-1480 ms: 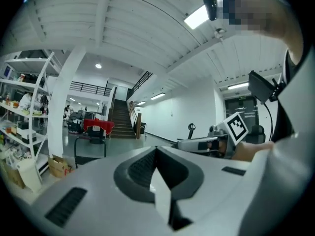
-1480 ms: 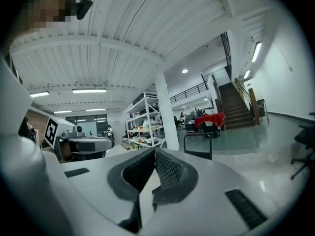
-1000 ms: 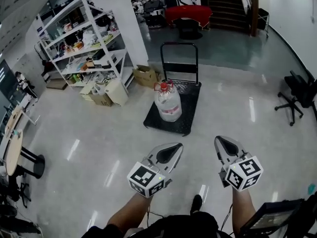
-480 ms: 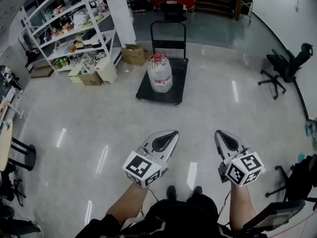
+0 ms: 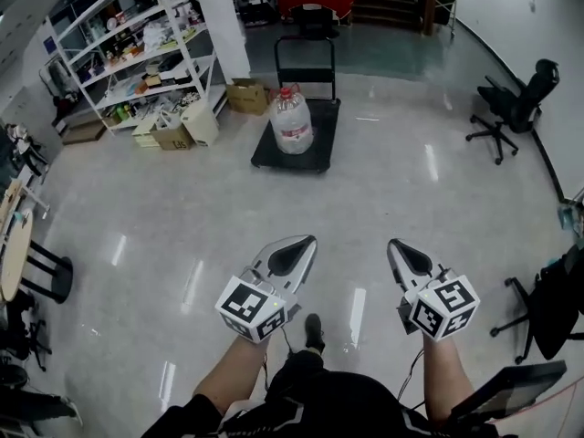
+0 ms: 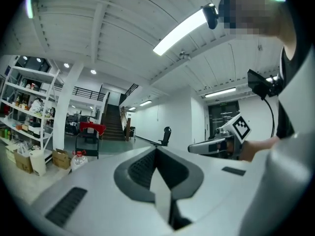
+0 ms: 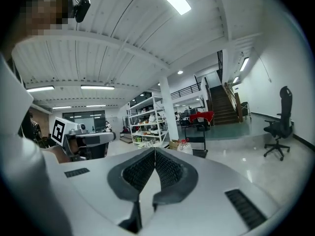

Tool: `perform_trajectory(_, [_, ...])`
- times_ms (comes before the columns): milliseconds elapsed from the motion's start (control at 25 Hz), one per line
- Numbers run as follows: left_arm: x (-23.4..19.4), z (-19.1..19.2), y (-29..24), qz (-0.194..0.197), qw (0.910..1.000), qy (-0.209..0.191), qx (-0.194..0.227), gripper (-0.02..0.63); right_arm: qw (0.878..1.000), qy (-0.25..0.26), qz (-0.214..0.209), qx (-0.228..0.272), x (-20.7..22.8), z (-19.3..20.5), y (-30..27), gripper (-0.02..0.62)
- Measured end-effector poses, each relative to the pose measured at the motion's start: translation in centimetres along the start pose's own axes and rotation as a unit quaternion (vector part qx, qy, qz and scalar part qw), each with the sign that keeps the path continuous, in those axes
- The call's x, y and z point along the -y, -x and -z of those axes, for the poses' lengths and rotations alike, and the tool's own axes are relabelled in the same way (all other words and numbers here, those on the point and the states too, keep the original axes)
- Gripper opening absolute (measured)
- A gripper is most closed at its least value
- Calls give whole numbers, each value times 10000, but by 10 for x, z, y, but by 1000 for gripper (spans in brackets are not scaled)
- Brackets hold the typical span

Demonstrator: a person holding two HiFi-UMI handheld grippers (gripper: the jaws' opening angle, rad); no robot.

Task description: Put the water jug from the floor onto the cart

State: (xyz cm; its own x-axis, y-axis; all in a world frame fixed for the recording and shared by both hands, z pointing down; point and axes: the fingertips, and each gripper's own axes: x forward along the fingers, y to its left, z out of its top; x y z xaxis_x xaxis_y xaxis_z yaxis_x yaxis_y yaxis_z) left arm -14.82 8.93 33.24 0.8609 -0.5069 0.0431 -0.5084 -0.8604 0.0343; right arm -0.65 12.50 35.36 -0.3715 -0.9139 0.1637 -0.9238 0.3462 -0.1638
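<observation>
Farther away now, the water jug (image 5: 292, 121) sits on the far cart (image 5: 324, 142) — apparently delivered — so the left gripper (image 5: 306, 243) and right gripper (image 5: 395, 245) carry nothing, jaws fully closed.

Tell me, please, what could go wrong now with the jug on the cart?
1. The jug stands tall near the left side of the cart, whose flat deck shows no rim; a push could tip it or slide it off.
2. The left gripper and right gripper are shut, empty and far away, so neither could catch it.
</observation>
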Motion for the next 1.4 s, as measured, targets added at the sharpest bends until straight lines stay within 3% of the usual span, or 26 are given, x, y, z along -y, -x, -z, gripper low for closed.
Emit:
perform_trajectory(200, [74,9,61,-272,9996,-3,-46,2,9999,-129,22,1,-27,30,92,3])
perform_trajectory(400, [119,12,102,-195,9995,9,-251,2,9993,-306,217,21,-41,42,148,3])
perform_trajectory(600, [138,21,152,-135,9995,-40,-288,2,9992,-280,272,82,-82,54,169,3])
perform_trajectory(800, [145,43,222,57,9997,114,-197,2,9988,-310,372,80,-155,81,180,3])
perform_trajectory(1080, [125,51,301,254,9989,326,-238,2,9979,-361,537,26,-244,99,173,3])
perform_trajectory(1400, [180,27,327,501,9980,325,-194,2,9966,-363,737,54,-276,91,242,3])
